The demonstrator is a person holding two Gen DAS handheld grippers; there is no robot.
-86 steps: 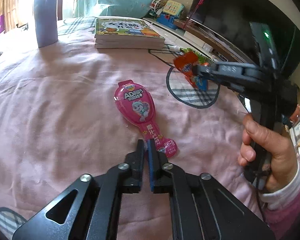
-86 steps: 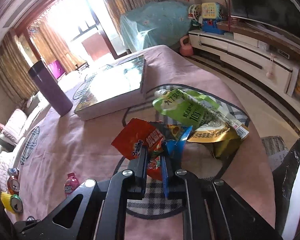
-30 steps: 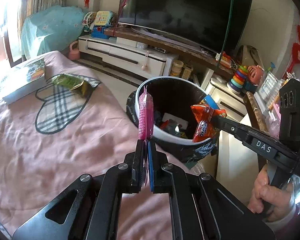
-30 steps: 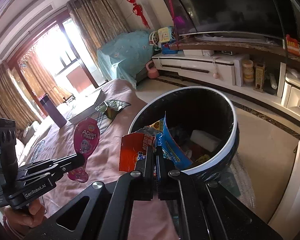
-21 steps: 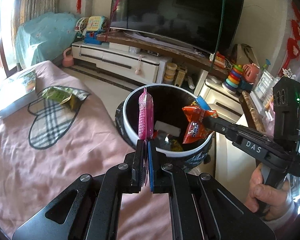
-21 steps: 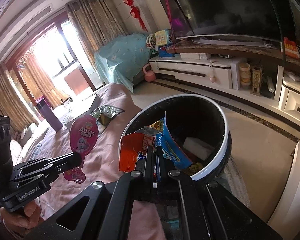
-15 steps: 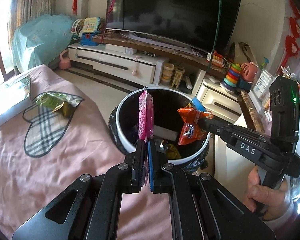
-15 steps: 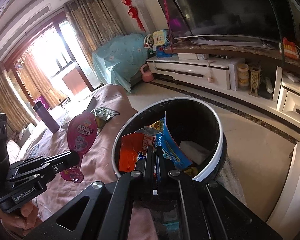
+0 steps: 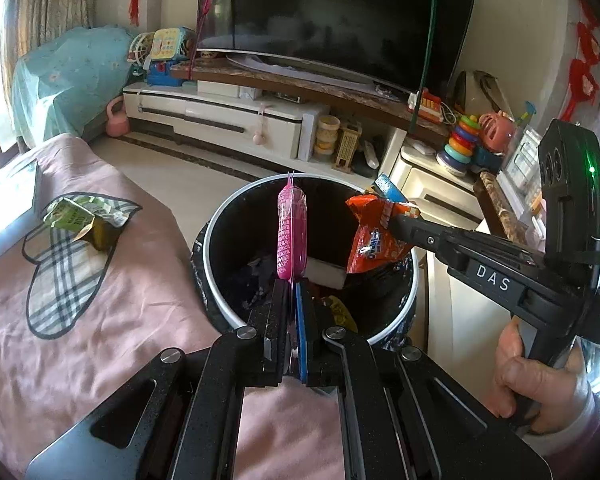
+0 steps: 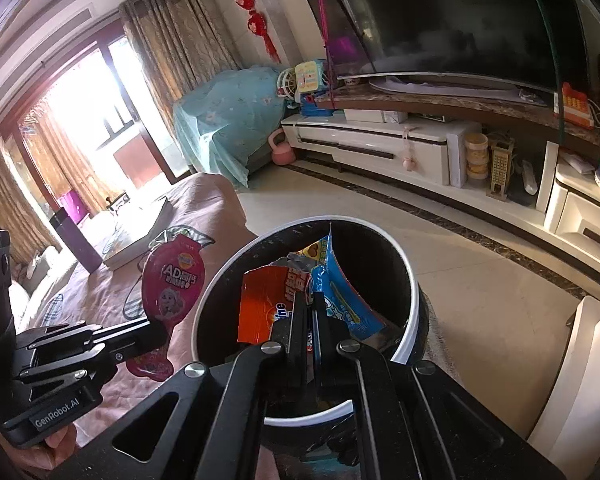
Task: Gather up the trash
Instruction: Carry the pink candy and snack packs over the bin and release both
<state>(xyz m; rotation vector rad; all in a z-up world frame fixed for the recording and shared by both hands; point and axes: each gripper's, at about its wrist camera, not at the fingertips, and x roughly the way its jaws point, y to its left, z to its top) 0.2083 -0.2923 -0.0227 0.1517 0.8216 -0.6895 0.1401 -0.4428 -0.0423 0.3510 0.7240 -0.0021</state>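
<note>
The left gripper is pinching the light, stiffish pink package by its tail over the bin's near rim, while the right gripper is clamping limp, crinkly snack wrappers by their edges.

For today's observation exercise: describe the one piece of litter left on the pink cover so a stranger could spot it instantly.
Start at the round bin below the television, then look left onto the pink cover. On its checked heart patch lies a crumpled green packet. Unlike the pink pack and orange wrapper, no tongs hold it.
</note>
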